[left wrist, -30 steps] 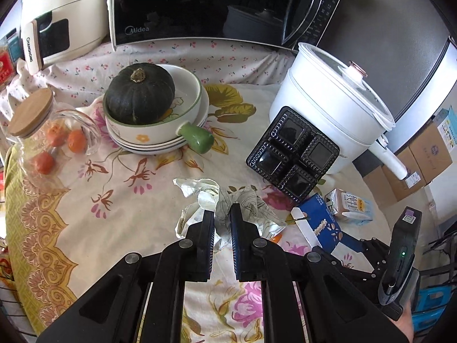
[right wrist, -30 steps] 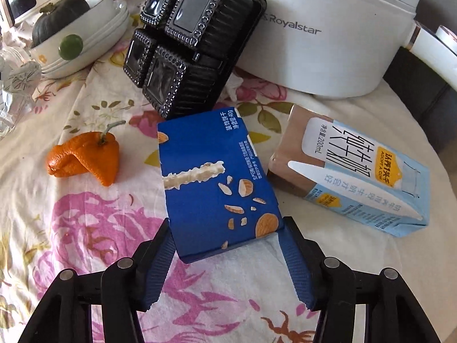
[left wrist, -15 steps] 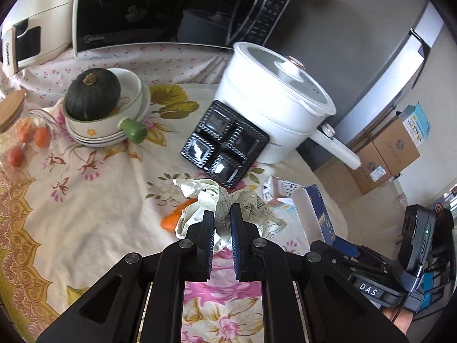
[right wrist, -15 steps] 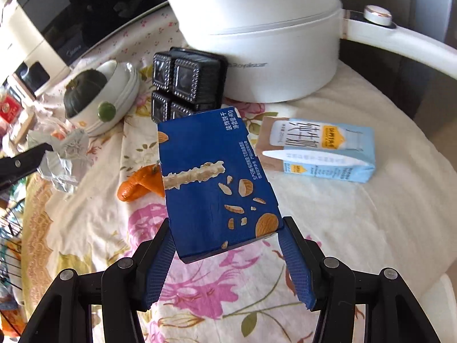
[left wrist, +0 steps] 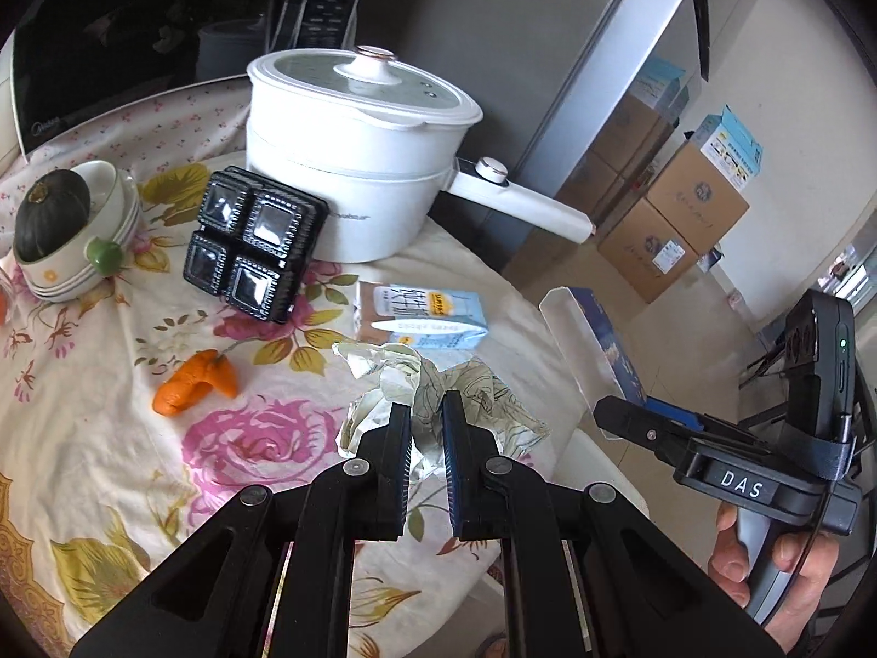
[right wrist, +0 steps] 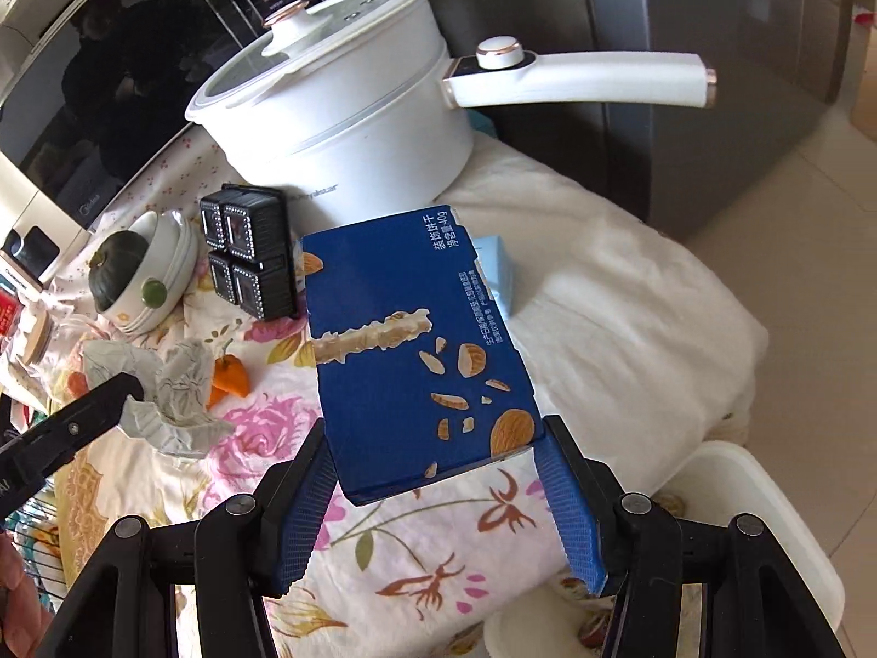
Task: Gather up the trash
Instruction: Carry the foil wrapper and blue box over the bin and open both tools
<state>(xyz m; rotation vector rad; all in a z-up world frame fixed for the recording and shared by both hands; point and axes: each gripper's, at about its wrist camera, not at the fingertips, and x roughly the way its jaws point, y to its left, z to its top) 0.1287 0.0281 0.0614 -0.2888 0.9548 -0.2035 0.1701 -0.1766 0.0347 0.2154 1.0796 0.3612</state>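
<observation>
My left gripper [left wrist: 427, 417] is shut on a crumpled paper wrapper [left wrist: 482, 400] and holds it above the table's near edge; it also shows in the right wrist view [right wrist: 170, 384]. My right gripper [right wrist: 438, 466] is shut on a blue biscuit box [right wrist: 416, 351], lifted off the table; the box shows edge-on in the left wrist view [left wrist: 597, 345]. A light-blue milk carton [left wrist: 422, 318] lies on the flowered tablecloth [left wrist: 109, 427]. An orange peel [left wrist: 194, 384] lies left of it. A white bin [right wrist: 767, 526] shows below the right gripper.
A white electric pot [left wrist: 356, 153] with a long handle [left wrist: 520, 203] stands at the back, a black four-cell tray [left wrist: 252, 252] leaning on it. Bowls holding a dark squash [left wrist: 52, 214] sit at left. A microwave [left wrist: 109, 38] is behind. Cardboard boxes [left wrist: 674, 219] stand on the floor.
Both grippers have risen and swung right toward the table's edge, carrying the wrapper and the blue box. The white bin has come into the right wrist view.
</observation>
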